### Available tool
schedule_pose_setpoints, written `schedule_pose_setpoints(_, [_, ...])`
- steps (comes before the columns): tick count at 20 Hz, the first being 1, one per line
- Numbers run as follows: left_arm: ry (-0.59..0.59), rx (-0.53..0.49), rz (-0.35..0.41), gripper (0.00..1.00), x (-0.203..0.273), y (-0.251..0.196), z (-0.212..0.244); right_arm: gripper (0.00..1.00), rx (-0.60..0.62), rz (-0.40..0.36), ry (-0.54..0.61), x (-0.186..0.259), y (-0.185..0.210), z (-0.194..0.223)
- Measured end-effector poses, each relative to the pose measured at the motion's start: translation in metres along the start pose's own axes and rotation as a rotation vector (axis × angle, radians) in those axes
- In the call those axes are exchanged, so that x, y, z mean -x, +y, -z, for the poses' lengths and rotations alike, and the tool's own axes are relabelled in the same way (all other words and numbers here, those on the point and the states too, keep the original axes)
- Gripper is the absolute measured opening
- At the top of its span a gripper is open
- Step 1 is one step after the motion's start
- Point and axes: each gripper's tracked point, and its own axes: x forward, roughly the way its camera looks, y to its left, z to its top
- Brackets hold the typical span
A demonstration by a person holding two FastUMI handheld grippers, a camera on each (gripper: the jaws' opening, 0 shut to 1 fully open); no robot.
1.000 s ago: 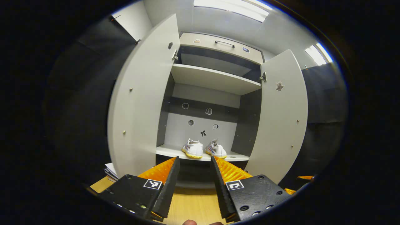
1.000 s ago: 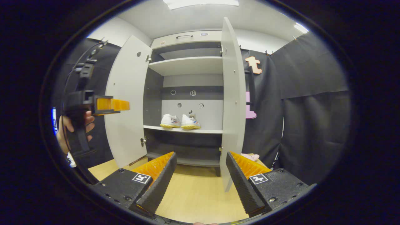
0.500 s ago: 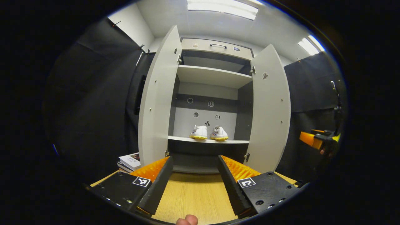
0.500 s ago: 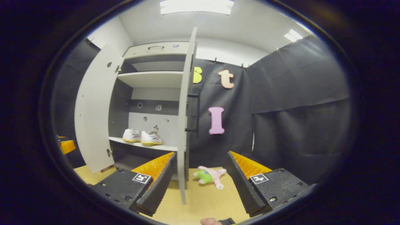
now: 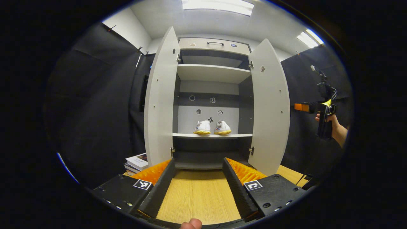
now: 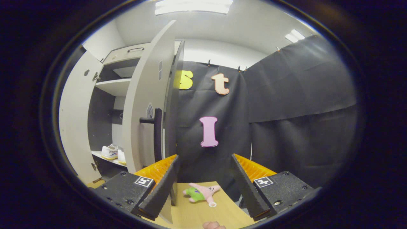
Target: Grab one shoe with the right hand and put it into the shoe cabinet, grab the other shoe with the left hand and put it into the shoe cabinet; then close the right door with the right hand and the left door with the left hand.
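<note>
Two white shoes with yellow soles, one (image 5: 202,127) beside the other (image 5: 222,127), stand side by side on the middle shelf (image 5: 211,135) of the shoe cabinet. Its left door (image 5: 160,101) and right door (image 5: 270,105) both stand wide open. My left gripper (image 5: 198,160) is open and holds nothing, well back from the cabinet and facing it. A hand holds my right gripper (image 5: 302,107) out beyond the right door. In the right gripper view that gripper (image 6: 205,157) is open beside the right door's (image 6: 143,95) outer face, near its dark handle (image 6: 157,133). A shoe (image 6: 109,151) peeks past the door.
A stack of books (image 5: 136,161) lies on the wooden floor (image 5: 197,194) left of the cabinet. A pink and green plush toy (image 6: 200,194) lies on the floor right of the cabinet, just ahead of my right gripper. Black cloth walls close in both sides.
My left gripper has backed away from the cabinet, so the shoes look smaller. My right gripper has swung right, round the right door's edge to its outer side.
</note>
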Motion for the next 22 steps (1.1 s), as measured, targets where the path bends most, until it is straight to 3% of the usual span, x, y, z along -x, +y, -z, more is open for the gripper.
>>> schedule_pose_setpoints(4, [0.022,0.003,-0.018,0.90,0.002,0.008,0.006,1.00,0.036,-0.007,0.010,-0.020,0.011,-0.002])
schedule_pose_setpoints(7, [0.050,0.014,-0.017,0.90,0.001,0.009,0.012,0.92,-0.014,-0.043,0.023,-0.019,0.023,-0.004])
schedule_pose_setpoints(12, [0.043,0.010,-0.001,0.89,-0.005,0.003,0.009,0.95,-0.008,-0.066,0.010,-0.011,0.051,-0.005])
schedule_pose_setpoints(22, [0.054,0.006,-0.023,0.90,0.001,0.017,0.015,0.95,-0.052,-0.201,0.008,-0.011,0.150,-0.003])
